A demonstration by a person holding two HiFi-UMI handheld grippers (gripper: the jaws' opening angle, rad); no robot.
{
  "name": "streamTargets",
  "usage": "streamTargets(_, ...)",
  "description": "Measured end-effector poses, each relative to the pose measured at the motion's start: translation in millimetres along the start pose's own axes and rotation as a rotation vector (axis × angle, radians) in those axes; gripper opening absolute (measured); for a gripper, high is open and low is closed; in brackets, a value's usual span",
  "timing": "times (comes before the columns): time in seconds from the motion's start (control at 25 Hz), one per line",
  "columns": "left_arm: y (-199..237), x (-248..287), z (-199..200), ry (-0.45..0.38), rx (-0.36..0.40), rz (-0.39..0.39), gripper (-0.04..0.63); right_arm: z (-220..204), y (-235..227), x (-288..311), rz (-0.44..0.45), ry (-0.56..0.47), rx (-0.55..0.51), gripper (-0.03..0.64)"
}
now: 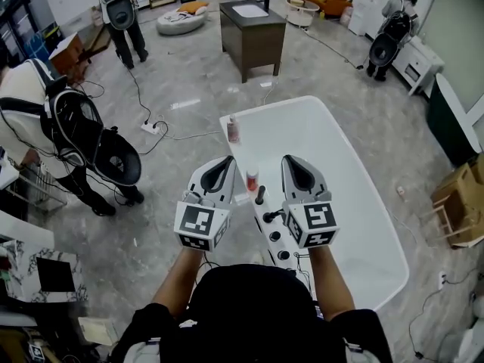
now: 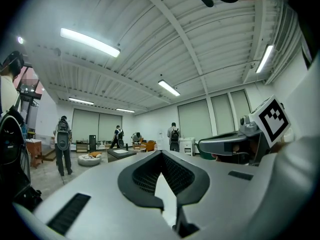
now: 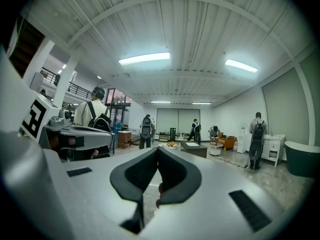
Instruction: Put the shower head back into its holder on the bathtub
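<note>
1. Head view: The room is a wide hall with a grey stone floor [image 1: 189, 89], and a white bathtub [image 1: 333, 165] lies in the middle of it. Some people with backpacks stand far from the tub.
2. Head view: The left gripper [image 1: 226, 160] and the right gripper [image 1: 292, 160] are held level, side by side above the near rim of the tub. I think this is a waiting position, since neither one reaches for anything.
3. Head view: On the rim between them stand a small red bottle [image 1: 252, 178], a slim black piece [image 1: 260, 195] and a row of knobs [image 1: 274, 235]. The black piece stands upright and may be the shower head in its holder. It is too small for me to be sure, and I see no hose. A pink bottle [image 1: 233, 129] stands farther along the rim.
4. Left gripper view: Behind the jaws are the ribbed ceiling [image 2: 150, 44] and the distant hall. The jaws are closed tip to tip, with nothing between them.
5. Right gripper view: The same hall shows under long lamps [image 3: 145, 59]. The jaws also meet at the tips and hold nothing. A little red shows through the gap below the tips, probably the red bottle underneath.
</note>
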State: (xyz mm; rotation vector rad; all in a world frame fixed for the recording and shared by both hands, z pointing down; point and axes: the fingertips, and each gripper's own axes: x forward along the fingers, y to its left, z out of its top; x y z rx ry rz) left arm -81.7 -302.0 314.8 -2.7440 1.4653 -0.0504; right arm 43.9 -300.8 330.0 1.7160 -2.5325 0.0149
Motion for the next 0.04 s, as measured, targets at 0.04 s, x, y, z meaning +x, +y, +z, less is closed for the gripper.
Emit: streamTargets(0.04,0.5,-0.7,-0.9,0.002,-0.005,0.001,0.014,-1.0,0.6,-0.2,-0.001,0.006,0.003,0.023)
